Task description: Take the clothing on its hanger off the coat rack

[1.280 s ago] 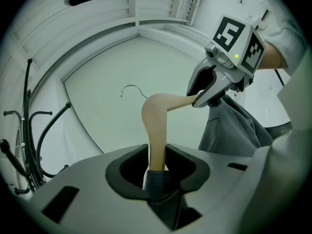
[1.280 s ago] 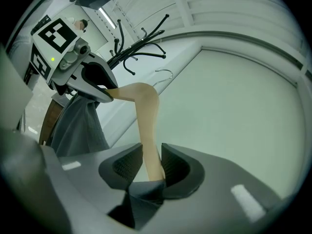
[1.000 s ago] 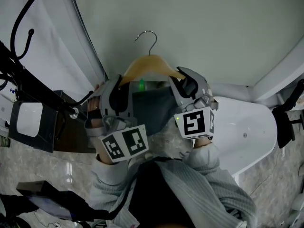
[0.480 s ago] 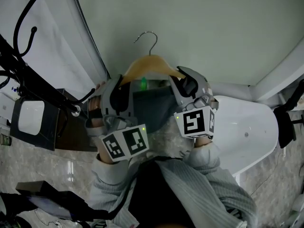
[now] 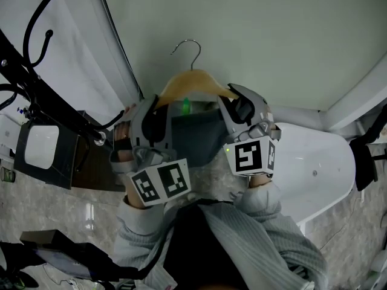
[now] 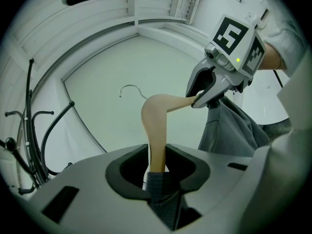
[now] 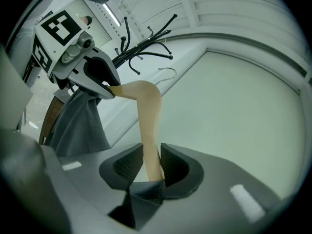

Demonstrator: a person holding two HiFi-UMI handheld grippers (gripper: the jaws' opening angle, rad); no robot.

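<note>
A pale wooden hanger with a metal hook hangs free in the air in front of a plain wall, apart from the black coat rack at the left. Grey clothing drapes from it. My left gripper is shut on the hanger's left arm, with cloth bunched in its jaws. My right gripper is shut on the right arm. Each gripper view shows the other gripper clamped at the far end of the hanger.
The coat rack's curved black hooks stand at the left, close to my left gripper. A white rounded tub lies to the right. A dark box with a white panel and a brown cabinet sit lower left.
The coat rack has drifted slightly to the right in the head view. Both grippers and the hanger keep the same pose.
</note>
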